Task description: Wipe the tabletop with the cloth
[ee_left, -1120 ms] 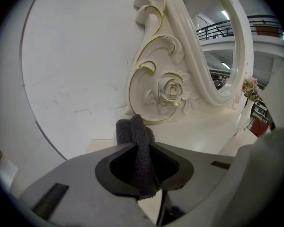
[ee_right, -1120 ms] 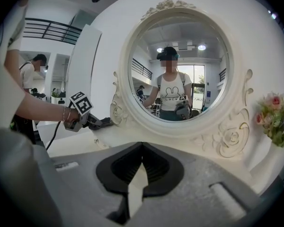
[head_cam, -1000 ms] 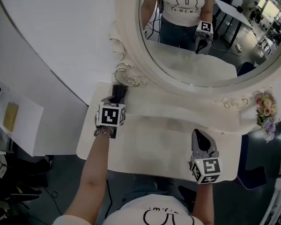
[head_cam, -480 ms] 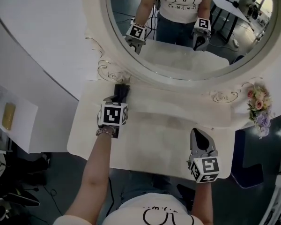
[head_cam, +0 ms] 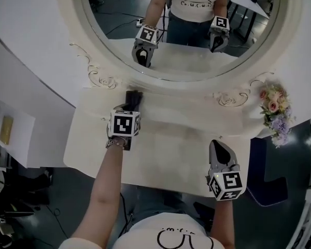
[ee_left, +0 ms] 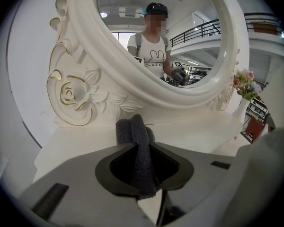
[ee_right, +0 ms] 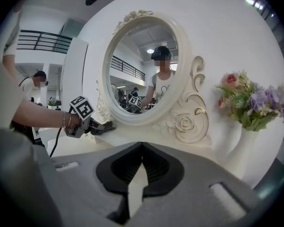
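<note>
A dark grey cloth (head_cam: 133, 95) lies bunched on the back left of the white tabletop (head_cam: 171, 149), just below the mirror's frame. My left gripper (head_cam: 132, 101) is shut on it. In the left gripper view the cloth (ee_left: 132, 131) hangs pinched between the jaws of that gripper (ee_left: 141, 148) and sticks out past the tips. My right gripper (head_cam: 217, 147) rests near the table's front right, shut with nothing in it; its tips (ee_right: 141, 148) meet. From there the left gripper (ee_right: 102, 125) shows far off at the mirror's base.
A large oval mirror (head_cam: 181, 30) in a carved white frame stands along the back of the table and reflects both grippers. A white vase of flowers (head_cam: 273, 113) stands at the back right corner. The table's curved front edge (head_cam: 145, 183) runs close to the person's body.
The left gripper and cloth have slid rightward along the back of the tabletop, away from the carved scroll. The head view has shifted, showing more of the mirror. The right gripper has barely moved.
</note>
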